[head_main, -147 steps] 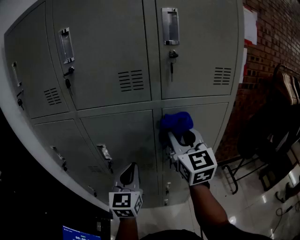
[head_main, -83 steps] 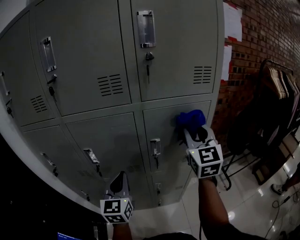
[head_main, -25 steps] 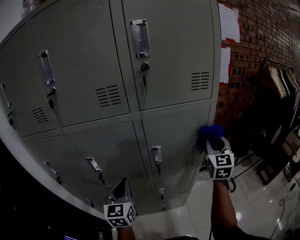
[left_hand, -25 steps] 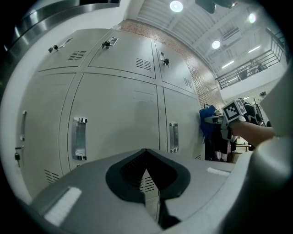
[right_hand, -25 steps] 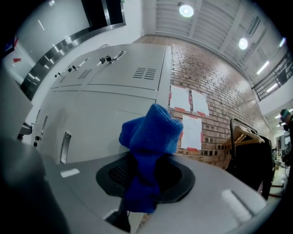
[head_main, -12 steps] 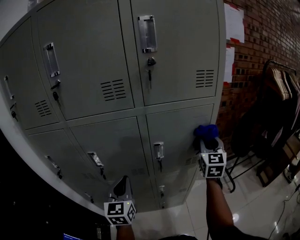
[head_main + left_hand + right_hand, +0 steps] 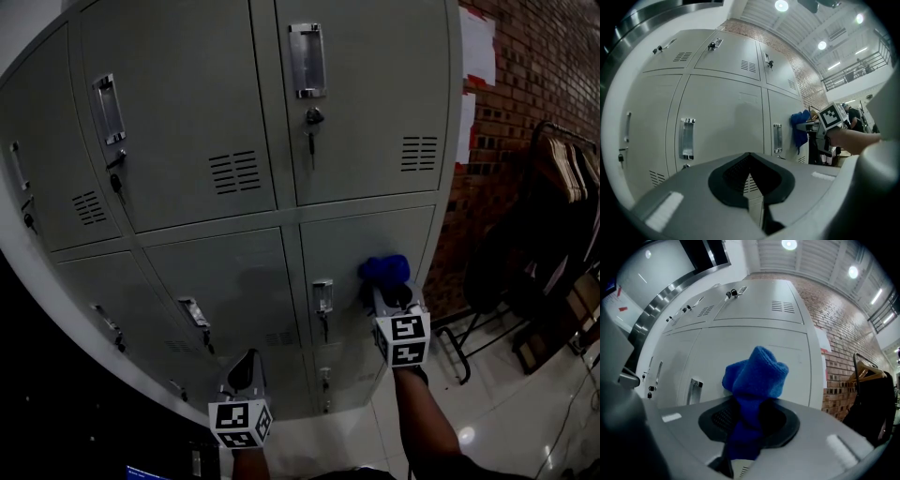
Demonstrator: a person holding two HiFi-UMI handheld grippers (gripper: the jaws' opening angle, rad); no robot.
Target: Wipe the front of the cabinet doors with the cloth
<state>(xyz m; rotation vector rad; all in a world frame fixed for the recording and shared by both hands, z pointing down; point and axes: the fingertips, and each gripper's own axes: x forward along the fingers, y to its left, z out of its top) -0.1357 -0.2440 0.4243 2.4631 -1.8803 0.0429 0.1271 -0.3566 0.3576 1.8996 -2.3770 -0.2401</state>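
A grey metal locker cabinet (image 7: 356, 122) with several doors fills the head view. My right gripper (image 7: 386, 284) is shut on a bunched blue cloth (image 7: 384, 269), which presses against the lower right door (image 7: 375, 239), just right of its handle (image 7: 322, 295). In the right gripper view the blue cloth (image 7: 755, 376) sticks out of the jaws against the door front (image 7: 740, 348). My left gripper (image 7: 246, 367) hangs low in front of the bottom doors, shut and holding nothing; its view shows the right gripper (image 7: 806, 127) with the cloth (image 7: 800, 129) to the right.
A brick wall (image 7: 553, 66) with paper sheets (image 7: 476, 45) stands right of the cabinet. A rack of dark clothes (image 7: 553, 216) and metal frame legs (image 7: 469, 347) stand on the glossy floor (image 7: 497, 422) at right. Keys hang in the upper locks (image 7: 312, 117).
My right gripper has slid the cloth leftward and slightly down across the lower right door, from its right edge toward the handle. The left gripper has stayed in place.
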